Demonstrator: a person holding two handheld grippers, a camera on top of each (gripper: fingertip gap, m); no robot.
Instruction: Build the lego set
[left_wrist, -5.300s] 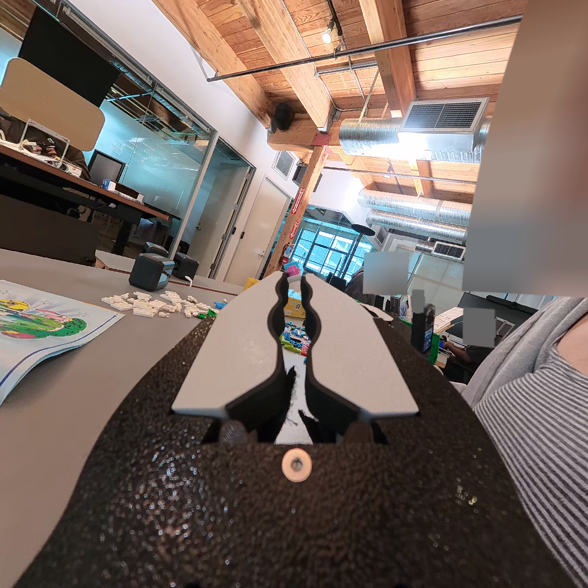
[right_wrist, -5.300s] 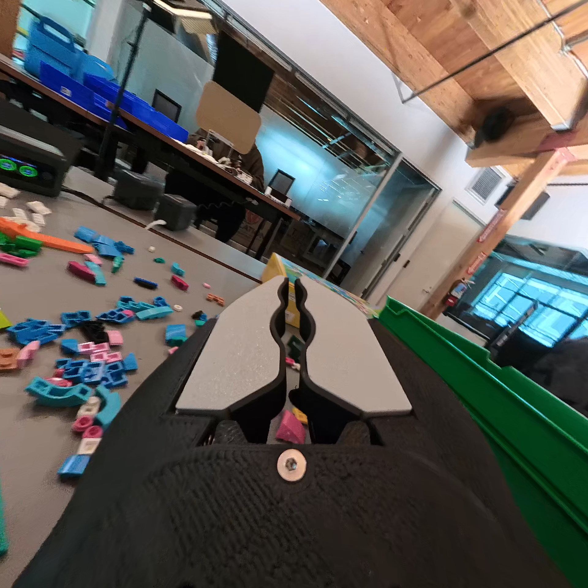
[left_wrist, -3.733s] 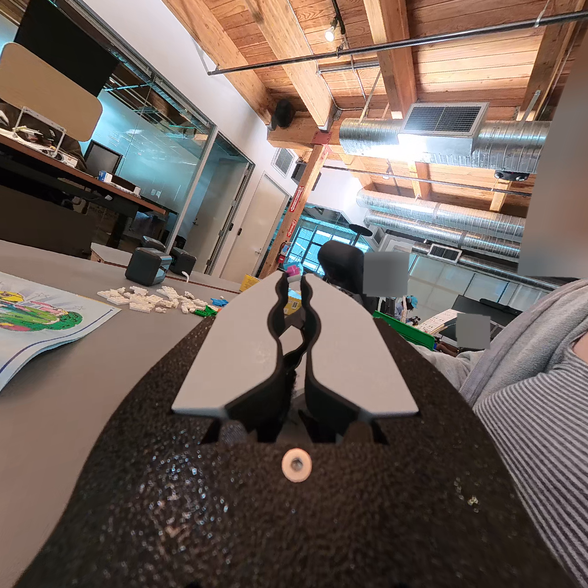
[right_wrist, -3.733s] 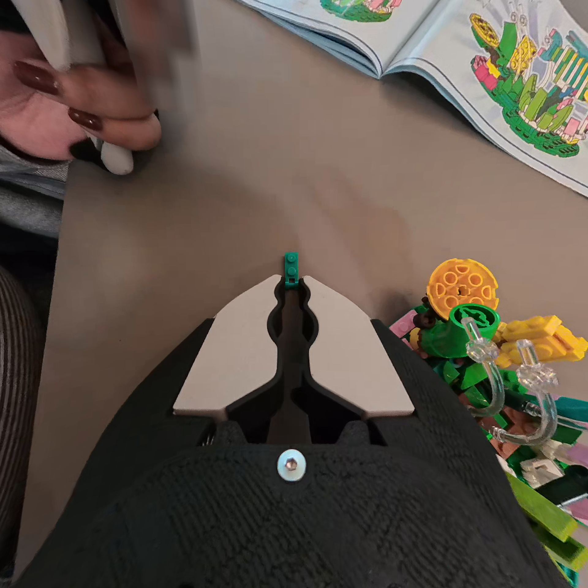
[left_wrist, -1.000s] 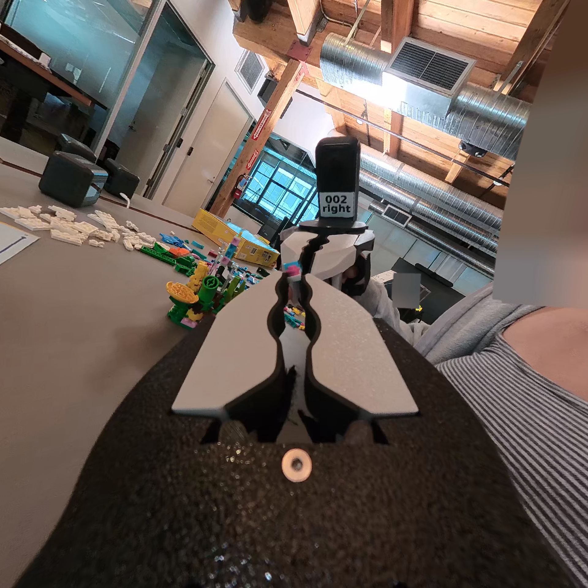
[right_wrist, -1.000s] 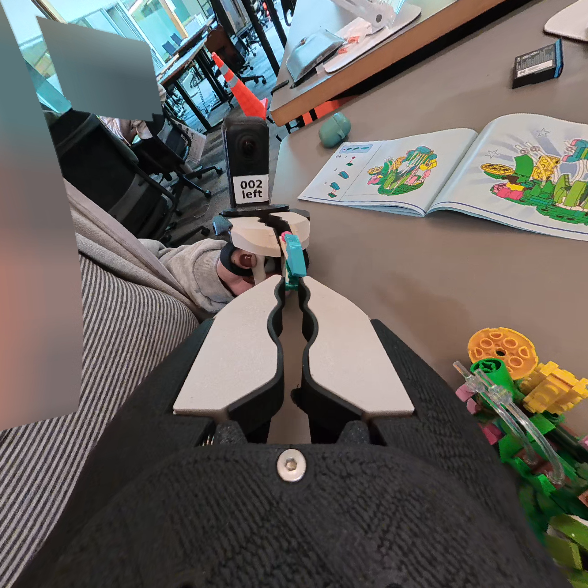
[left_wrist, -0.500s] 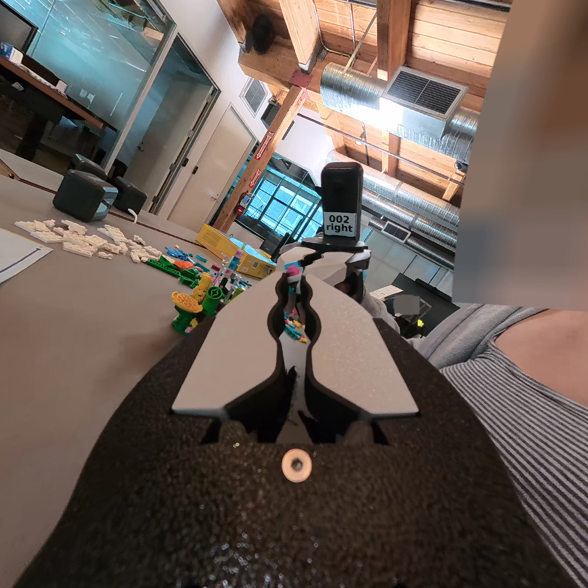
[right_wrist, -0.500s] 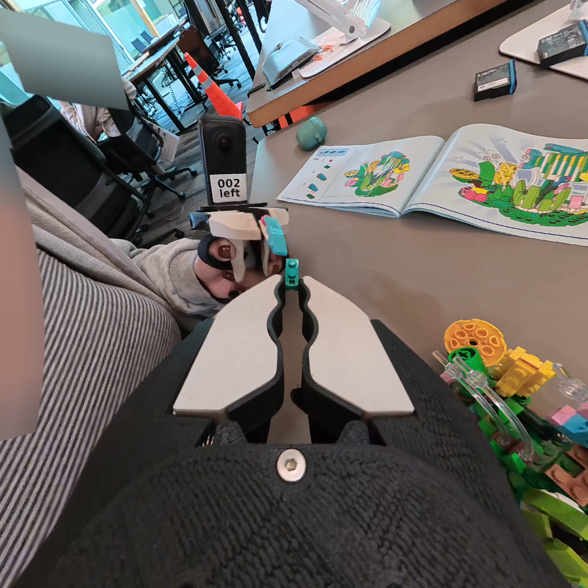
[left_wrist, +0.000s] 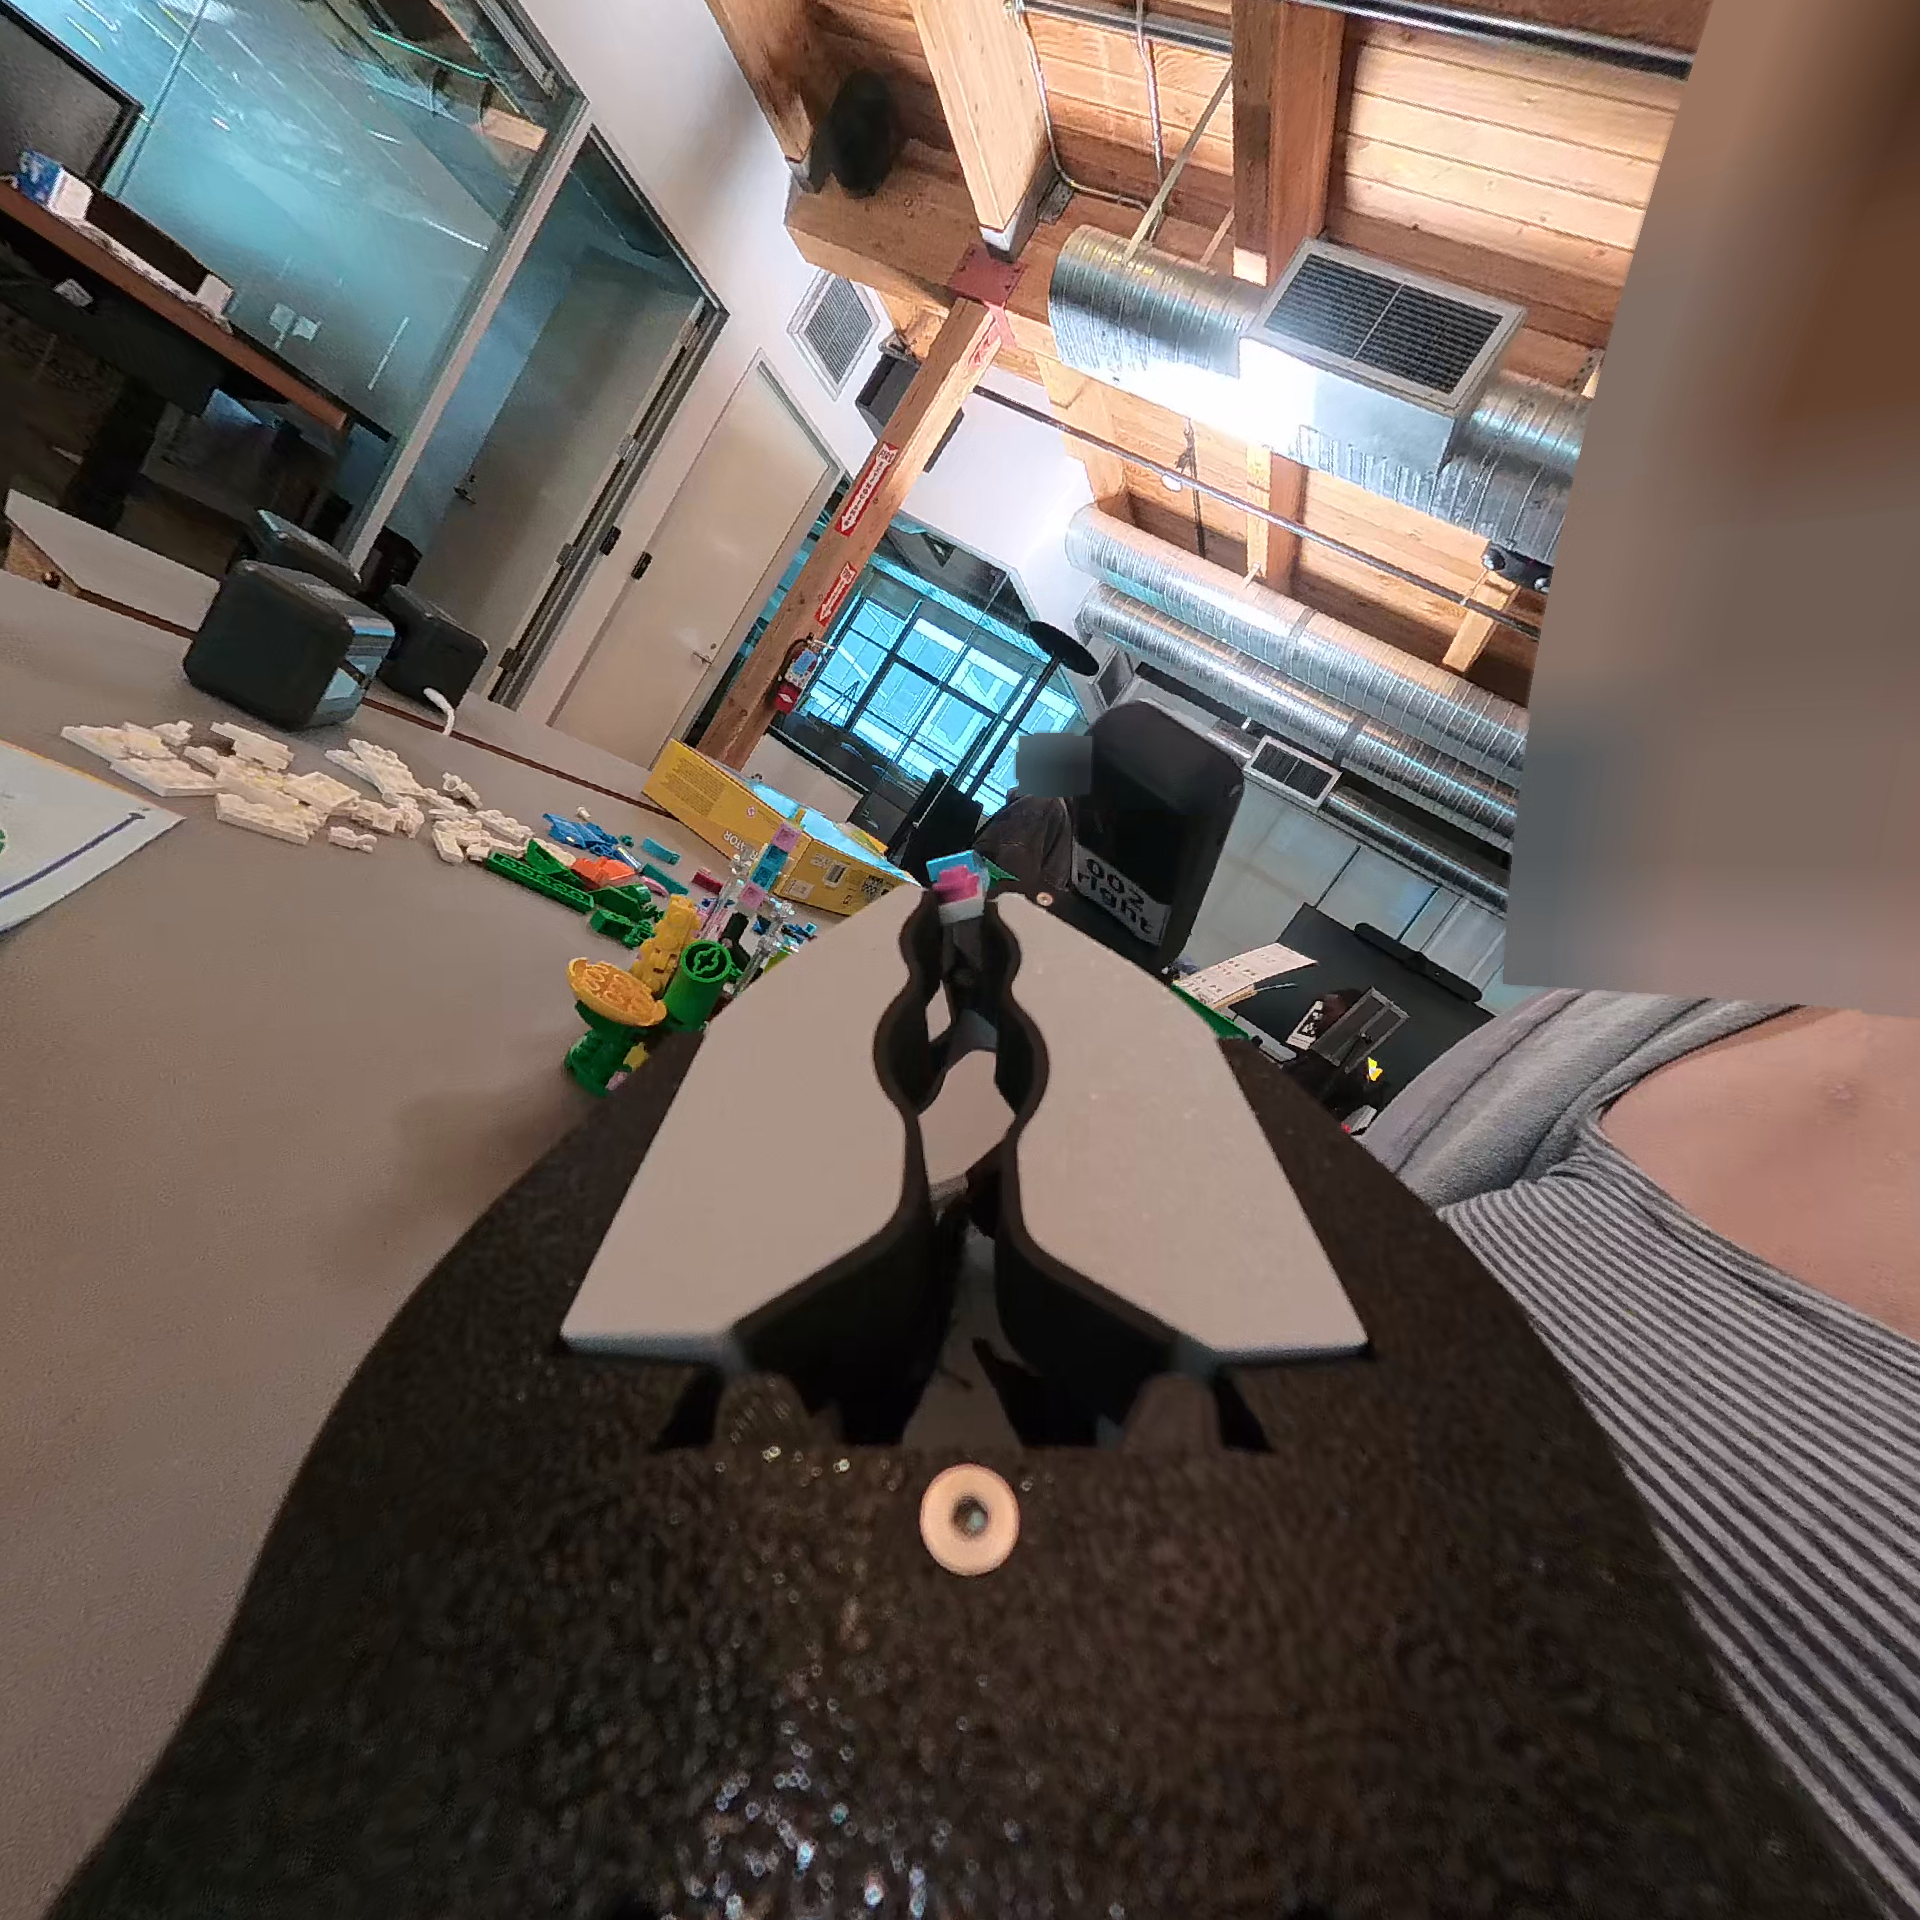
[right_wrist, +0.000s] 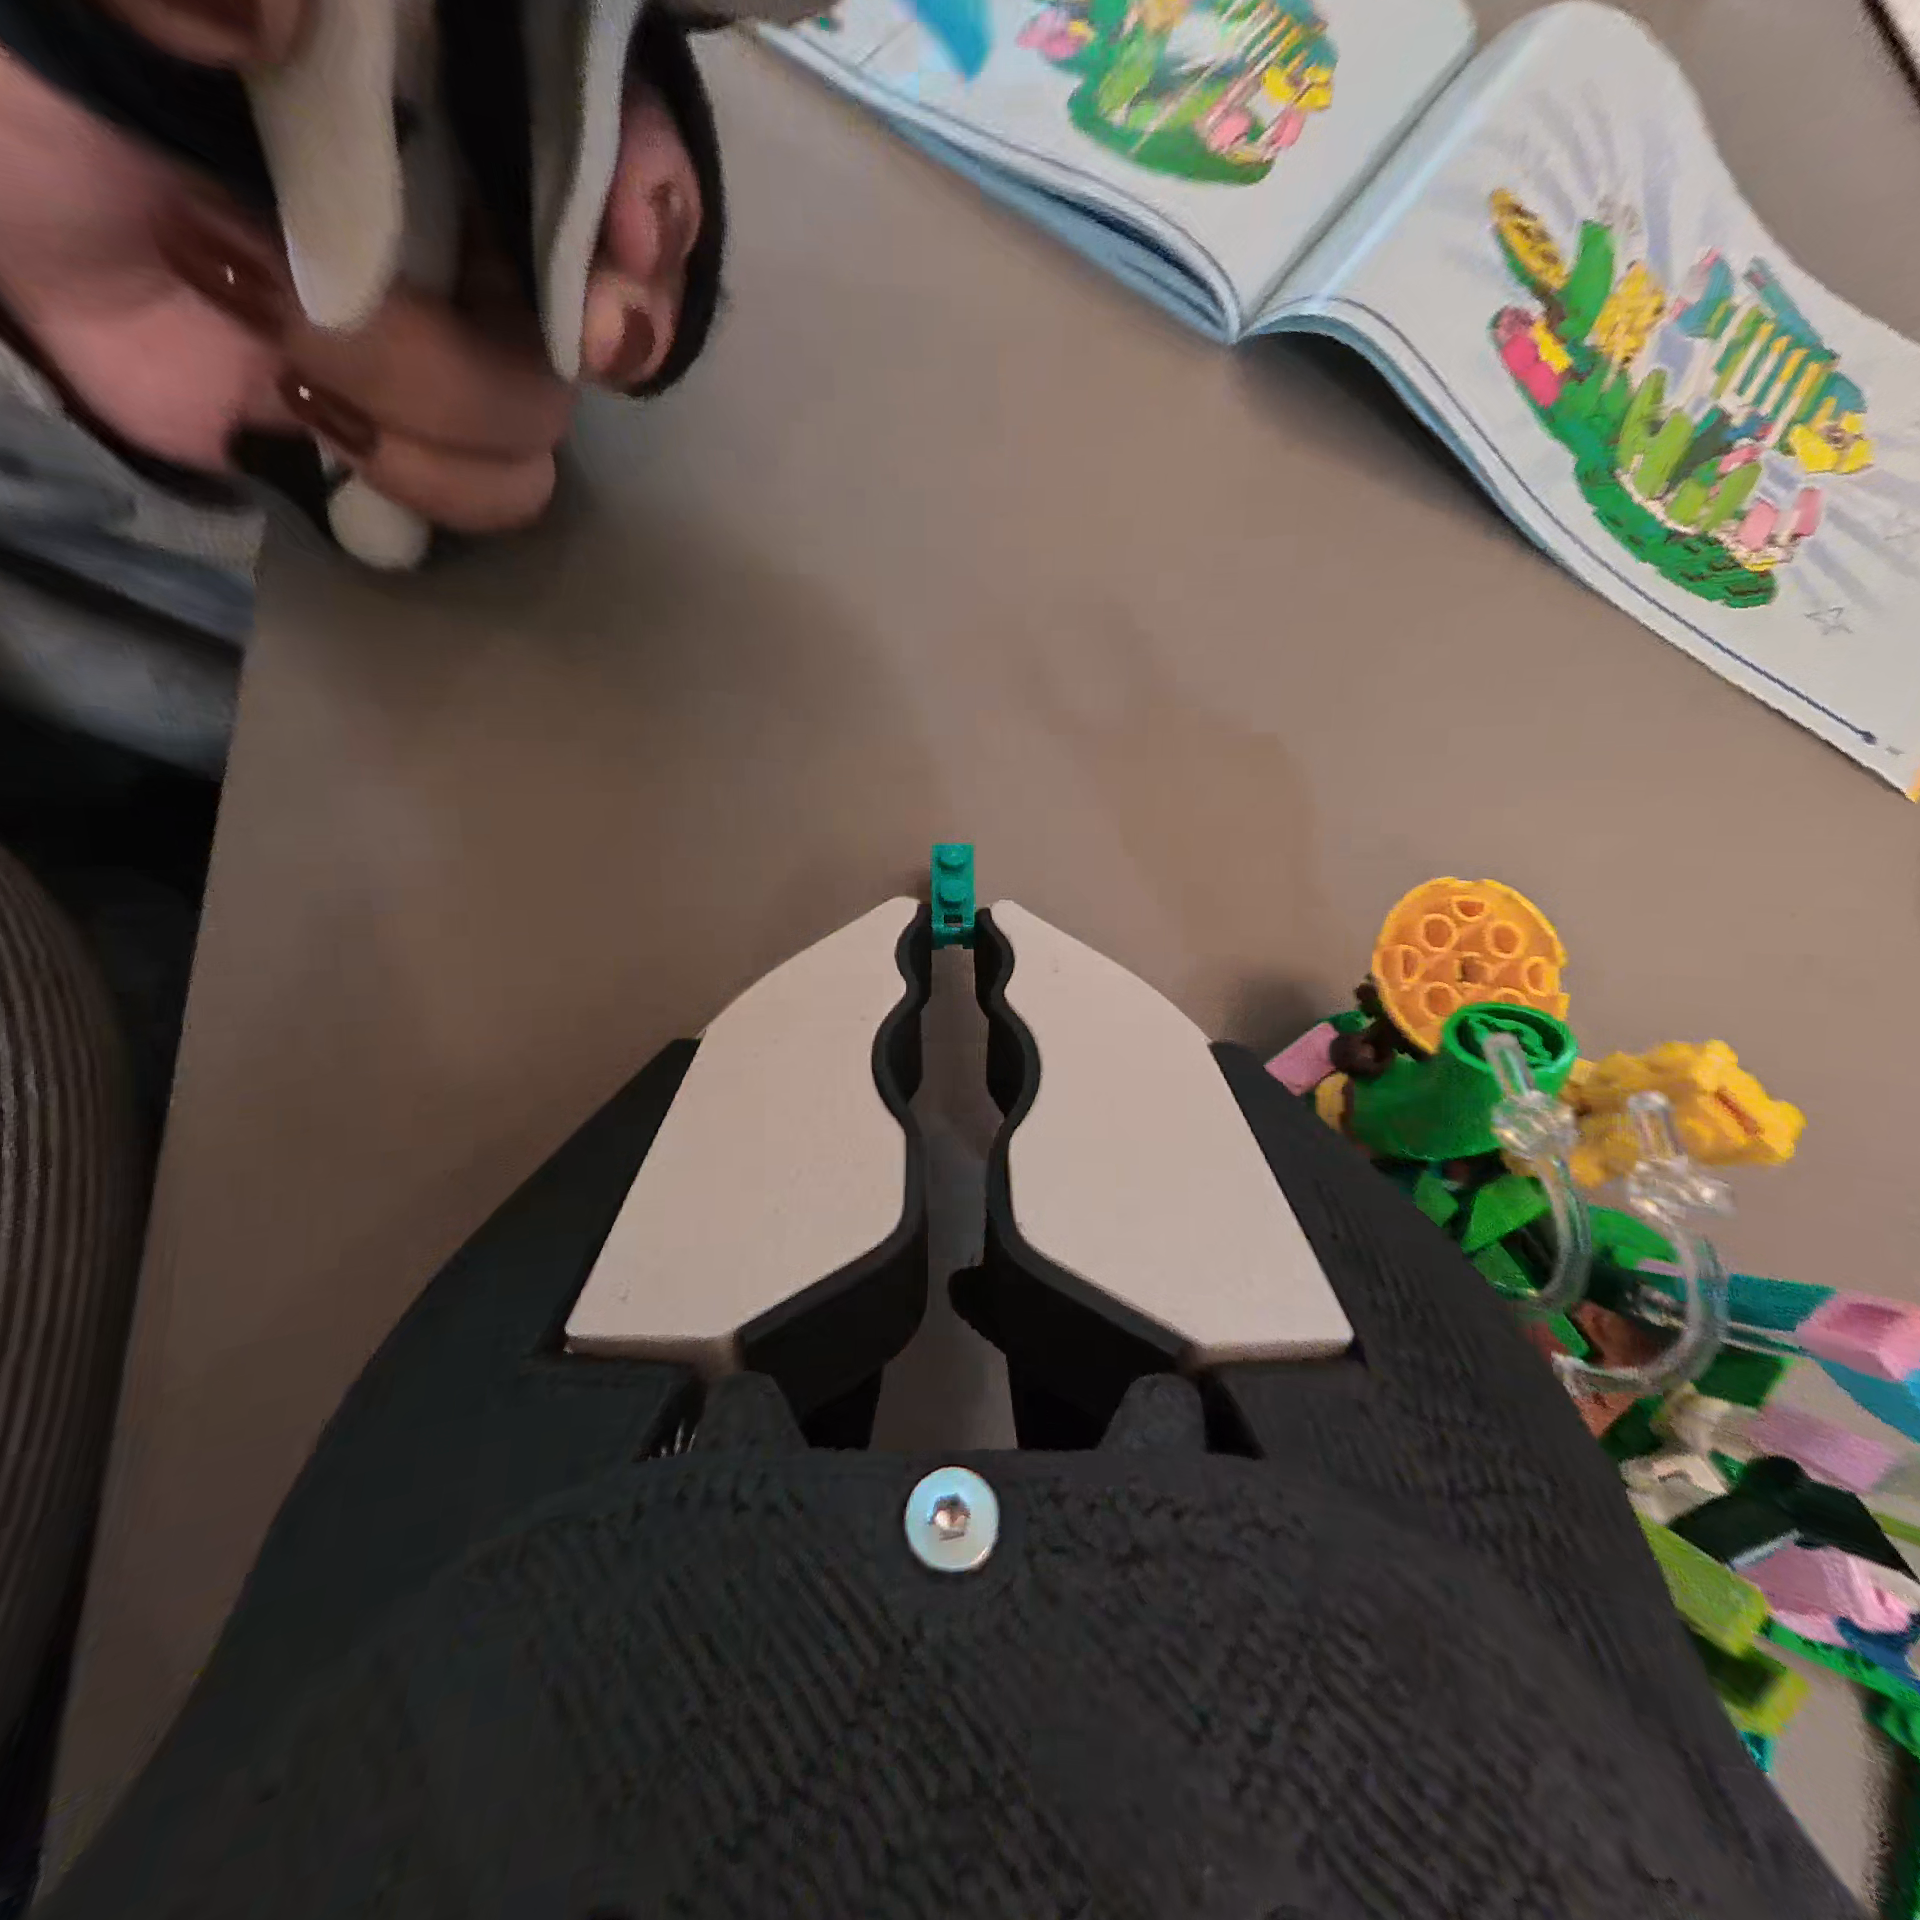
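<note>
Right wrist view showed the right gripper (right_wrist: 954, 914) pinched on a small teal brick (right_wrist: 952, 896) at its fingertips, held above the grey table (right_wrist: 727, 727). Just right of that gripper stood the flower build (right_wrist: 1475, 1060), with its orange disc, green stem, yellow bloom and clear curved pieces. Beyond the flower build, the instruction booklet (right_wrist: 1455, 312) lay open on the table. Well left of the flower build, the left gripper (right_wrist: 457, 208) appeared blurred in a person's hand.

In the left wrist view, the left gripper (left_wrist: 961, 909) was clamped on a small pink and blue piece (left_wrist: 958, 879). The flower build (left_wrist: 655, 997) stood on the table to its left; beyond the build lay loose coloured bricks (left_wrist: 582, 862), a scatter of white pieces (left_wrist: 270, 779) and a yellow box (left_wrist: 769, 831).
</note>
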